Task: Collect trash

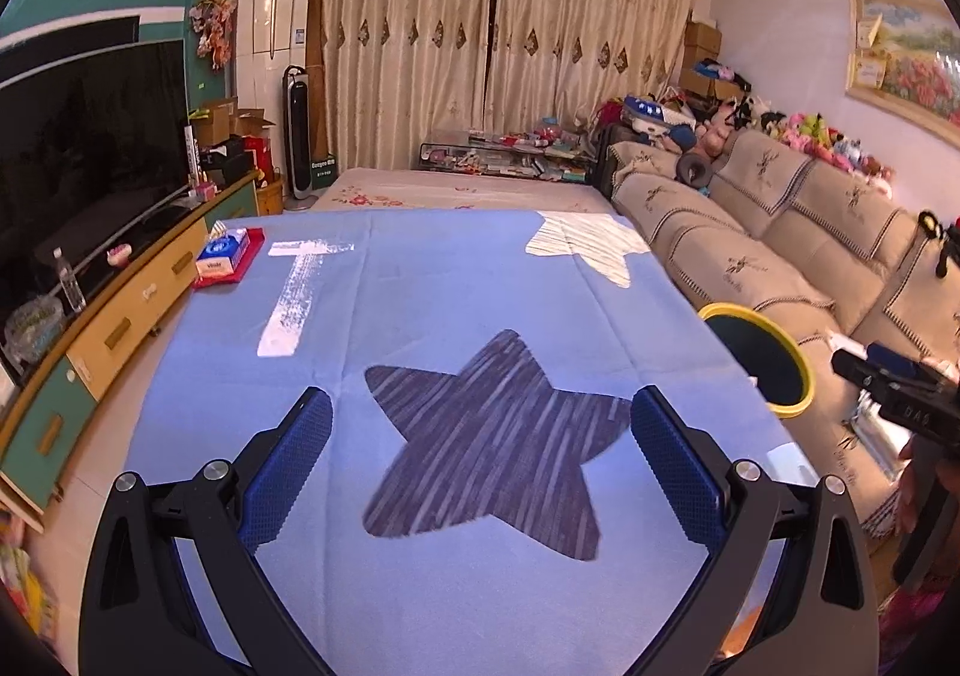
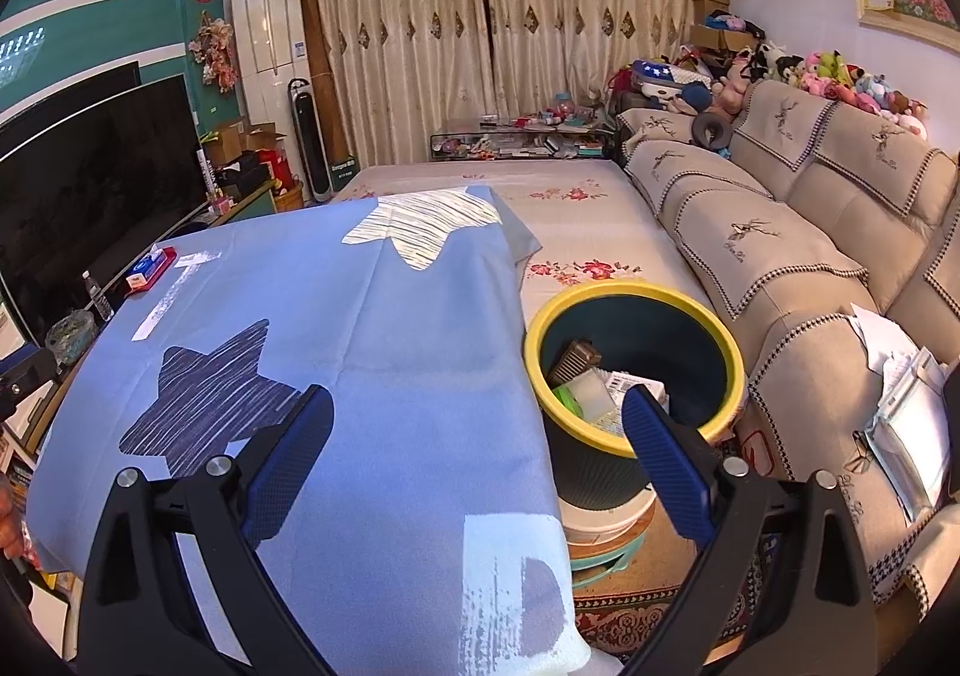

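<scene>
A dark bin with a yellow rim (image 2: 636,295) stands on the floor between the blue table and the sofa; it also shows in the left wrist view (image 1: 807,370). Inside lie several pieces of trash (image 2: 600,385): a brown item, green and white wrappers. My right gripper (image 2: 477,418) is open and empty, above the table's right edge, its right finger over the bin. My left gripper (image 1: 480,418) is open and empty above the dark star on the blue tablecloth (image 1: 420,280). The right gripper's body shows at the right of the left wrist view (image 1: 900,388).
A tissue box on a red tray (image 1: 227,256) sits at the table's far left corner. A TV (image 1: 84,148) and cabinet stand left. A beige sofa (image 2: 810,280) with papers (image 2: 900,394) runs along the right. A floral-covered surface (image 2: 540,208) lies beyond.
</scene>
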{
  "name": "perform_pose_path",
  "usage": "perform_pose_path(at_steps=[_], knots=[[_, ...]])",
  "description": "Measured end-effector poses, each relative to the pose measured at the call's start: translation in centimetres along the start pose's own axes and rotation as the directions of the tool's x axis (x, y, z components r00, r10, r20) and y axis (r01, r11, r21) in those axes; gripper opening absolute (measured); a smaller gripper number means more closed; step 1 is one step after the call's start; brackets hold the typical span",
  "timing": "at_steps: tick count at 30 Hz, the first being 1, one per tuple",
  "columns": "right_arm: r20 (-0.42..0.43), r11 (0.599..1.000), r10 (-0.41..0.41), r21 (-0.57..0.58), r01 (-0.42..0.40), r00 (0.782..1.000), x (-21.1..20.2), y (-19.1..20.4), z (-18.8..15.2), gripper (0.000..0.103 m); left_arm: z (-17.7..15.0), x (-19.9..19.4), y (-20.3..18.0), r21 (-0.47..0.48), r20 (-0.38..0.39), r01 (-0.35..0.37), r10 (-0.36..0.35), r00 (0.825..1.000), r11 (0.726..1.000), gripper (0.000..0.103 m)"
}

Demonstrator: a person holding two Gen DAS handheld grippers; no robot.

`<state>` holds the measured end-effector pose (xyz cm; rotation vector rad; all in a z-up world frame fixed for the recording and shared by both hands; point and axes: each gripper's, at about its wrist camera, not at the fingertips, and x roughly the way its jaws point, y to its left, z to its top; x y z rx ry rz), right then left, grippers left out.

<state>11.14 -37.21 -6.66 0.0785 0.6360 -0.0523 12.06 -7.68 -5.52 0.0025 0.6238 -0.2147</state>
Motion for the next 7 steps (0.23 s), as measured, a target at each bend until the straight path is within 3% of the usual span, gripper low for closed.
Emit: perform_pose_path(at_steps=[4,7], knots=[[-0.009,0.999,0.047,-0.003,-0.047,0.999,3.3,1.3,2.5,0.096,2.3,4.3,1.7,0.027,-0.027,-0.07,0.071,0.997,0.997,0.098],[-0.043,0.993,0.118,0.024,-0.117,0.992,8.3,2.6,4.4,0.096,3.7,9.2,4.0,0.02,-0.058,-0.113,0.114,0.992,0.993,0.098]])
